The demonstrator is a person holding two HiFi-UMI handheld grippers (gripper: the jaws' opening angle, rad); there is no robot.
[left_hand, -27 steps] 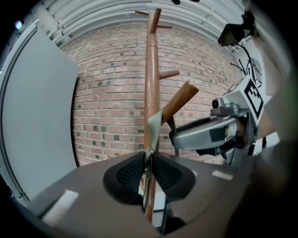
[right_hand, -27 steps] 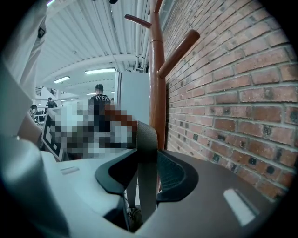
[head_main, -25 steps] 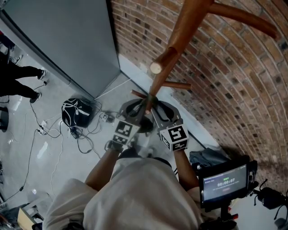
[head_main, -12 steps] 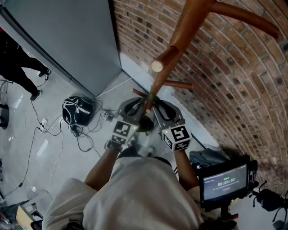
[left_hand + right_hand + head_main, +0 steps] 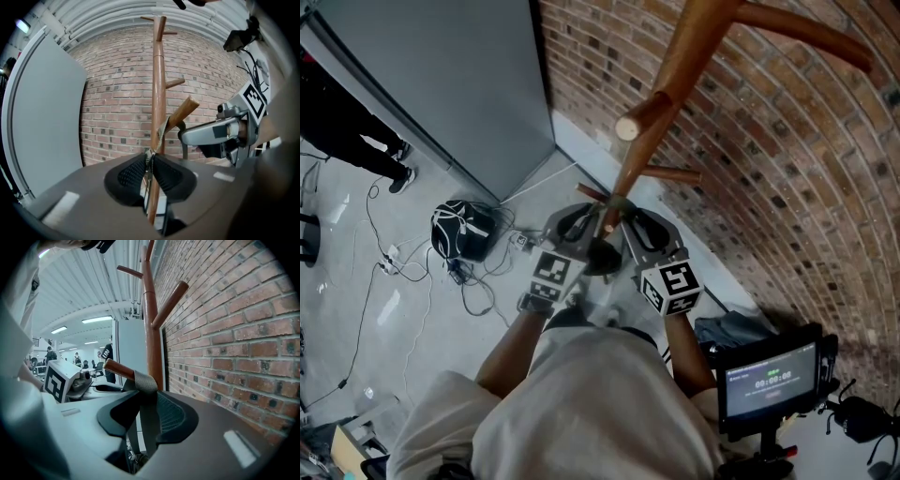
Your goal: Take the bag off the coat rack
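A wooden coat rack (image 5: 675,75) stands against the brick wall. A grey bag strap (image 5: 145,380) hangs over its low peg (image 5: 119,369). The bag itself is hidden below my grippers. My left gripper (image 5: 589,212) is left of that peg, jaws shut on a thin fold of the strap (image 5: 161,131). In the left gripper view, the left gripper (image 5: 149,161) pinches it just under the peg. My right gripper (image 5: 624,214) is at the peg's right. In the right gripper view, the right gripper (image 5: 143,401) has the strap running down between its closing jaws.
Brick wall (image 5: 787,187) runs along the right and a grey partition panel (image 5: 441,75) on the left. A black bundle with cables (image 5: 464,232) lies on the floor. A monitor on a stand (image 5: 769,384) is at my right. A person's legs (image 5: 347,141) show at the far left.
Both grippers stay at the low peg, shifted only slightly. The person in the background has walked a little along the left edge.
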